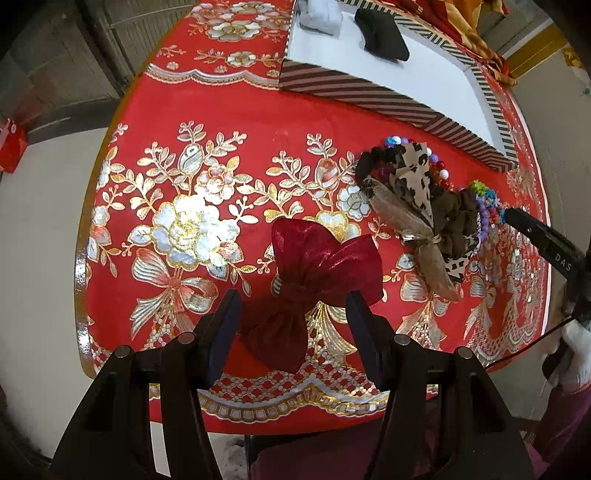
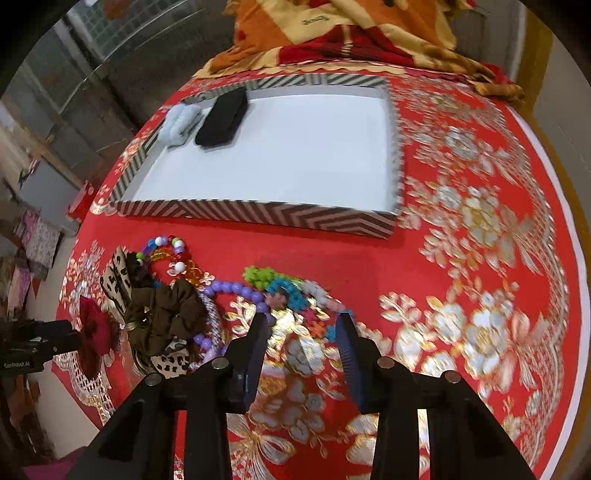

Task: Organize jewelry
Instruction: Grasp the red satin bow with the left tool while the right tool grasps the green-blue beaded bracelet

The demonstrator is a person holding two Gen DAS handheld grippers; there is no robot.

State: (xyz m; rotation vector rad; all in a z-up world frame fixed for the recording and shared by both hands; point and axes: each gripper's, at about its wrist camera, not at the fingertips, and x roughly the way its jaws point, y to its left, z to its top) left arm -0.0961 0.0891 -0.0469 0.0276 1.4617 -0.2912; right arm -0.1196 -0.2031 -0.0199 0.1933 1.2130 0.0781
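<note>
Left gripper (image 1: 291, 310): jaws apart, one on each side of the cinched neck of a dark red satin pouch (image 1: 317, 258), not closed on it. The pouch lies near the table's front edge, its ruffled mouth fanned out toward the middle of the table (image 1: 236, 110), which is covered in a red cloth with gold and silver flowers.

Right gripper (image 2: 303, 332): jaws apart and holding nothing, poised low over the cloth at the near end of a multicoloured flower-bead bracelet (image 2: 284, 288). Whether the tips touch the beads cannot be told; this view is motion-blurred.

Jewelry heap: just beside the flower-bead bracelet lies a purple bead bracelet (image 2: 236, 288), and touching that a dark brown scrunchie (image 2: 166, 314) resting on a leopard-print fabric piece (image 2: 118, 280). A bracelet of mixed clear and coloured beads (image 2: 173, 254) lies on the tray side of the heap. In the left wrist view a gauzy tan pouch (image 1: 417, 236) tied at the neck lies across the same heap, pointing toward the front edge.

Tray (image 2: 258, 214): a shallow box with zigzag-striped walls and a white floor, standing at the table's far side, well apart from the heap. In its far left corner sit a pale blue fluffy item (image 2: 181, 122) and, just beside it, a black oblong case (image 2: 221, 118).

Beyond the far edge lies an orange, red and yellow blanket (image 2: 332, 33).
</note>
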